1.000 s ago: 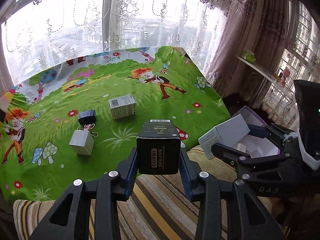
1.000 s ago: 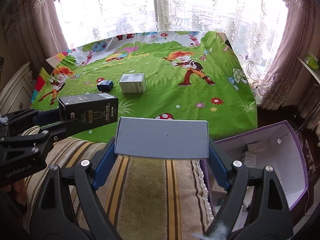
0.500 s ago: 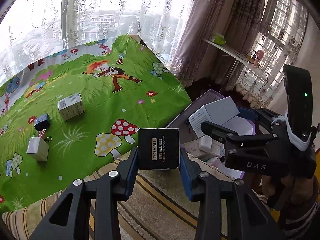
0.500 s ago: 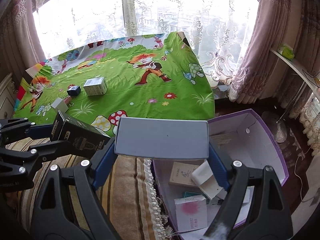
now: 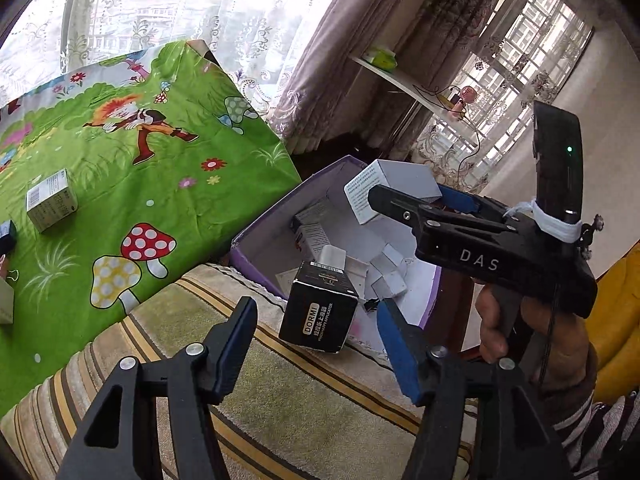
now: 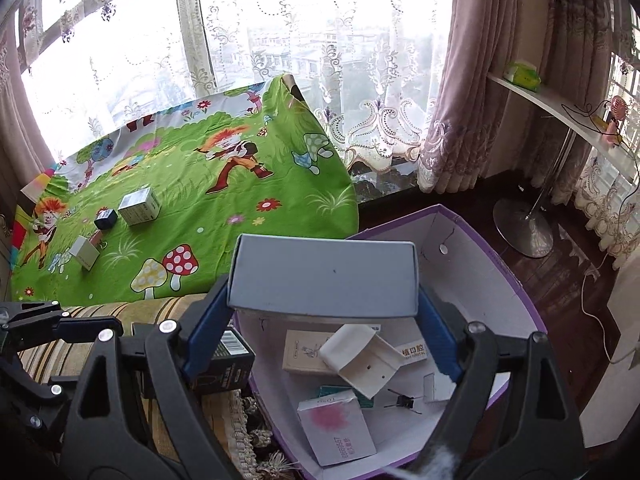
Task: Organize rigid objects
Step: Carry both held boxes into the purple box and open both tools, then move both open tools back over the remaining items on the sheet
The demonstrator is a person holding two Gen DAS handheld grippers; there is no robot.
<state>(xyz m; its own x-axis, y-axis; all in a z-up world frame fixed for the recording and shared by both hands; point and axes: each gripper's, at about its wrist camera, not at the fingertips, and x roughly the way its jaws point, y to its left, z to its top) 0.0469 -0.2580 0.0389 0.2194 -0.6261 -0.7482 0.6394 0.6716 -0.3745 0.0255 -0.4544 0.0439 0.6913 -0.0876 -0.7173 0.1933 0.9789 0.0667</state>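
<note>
lace curtains [image 6: 280,40], wall shelf [image 6: 560,108], striped cushion [image 5: 304,412]

Your left gripper [image 5: 316,344] now has its jaws spread wide, where half a second ago they clamped the black DORMI box [image 5: 318,312]; that box now sits free between the fingers, tilted at the rim of the purple bin [image 5: 256,236]. You have swung both grippers rightward, so the bin fills more of each view, and your grey box [image 6: 324,276] now hangs over it.
</note>
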